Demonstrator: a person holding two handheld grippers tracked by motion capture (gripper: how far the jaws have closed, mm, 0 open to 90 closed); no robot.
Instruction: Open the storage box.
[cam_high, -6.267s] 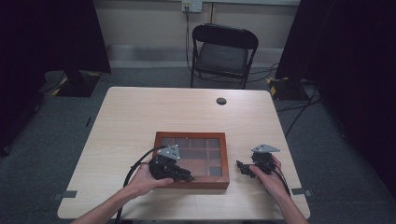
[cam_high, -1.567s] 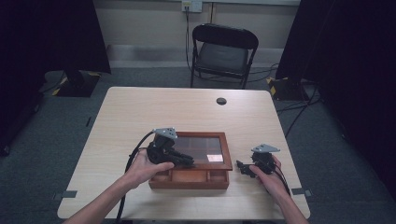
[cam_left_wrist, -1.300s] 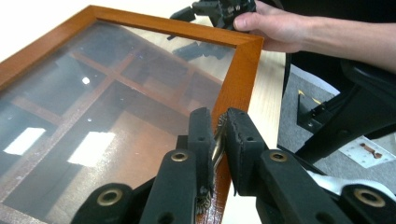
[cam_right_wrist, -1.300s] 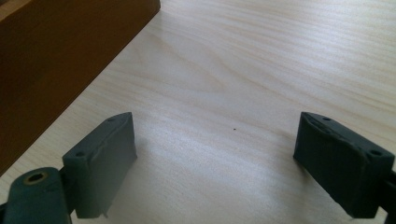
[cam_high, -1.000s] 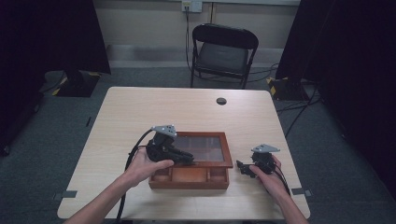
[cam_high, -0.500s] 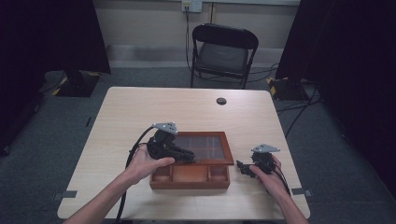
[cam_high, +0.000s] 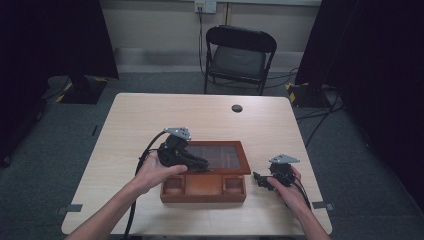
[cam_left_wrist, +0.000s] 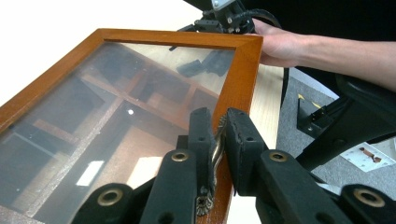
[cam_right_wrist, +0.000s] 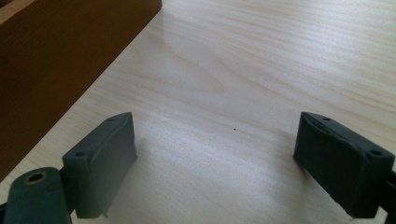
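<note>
Lid-opening step: left gripper (cam_high: 200, 163) pinched on the metal clasp (cam_left_wrist: 216, 140) of the half-raised glass lid (cam_high: 220, 156), wooden box (cam_high: 202, 191) near table's (cam_high: 150, 115) front edge; right gripper (cam_high: 260, 179) spread wide, idle beside the box; next likely swing lid fully back.

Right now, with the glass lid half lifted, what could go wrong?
1. The left gripper pinches only a small metal latch on the lid; it might slip and the glass lid could drop shut.
2. The right gripper rests open on the table beside the wooden box, not bracing it, so the box may slide or tip as the lid swings back.
</note>
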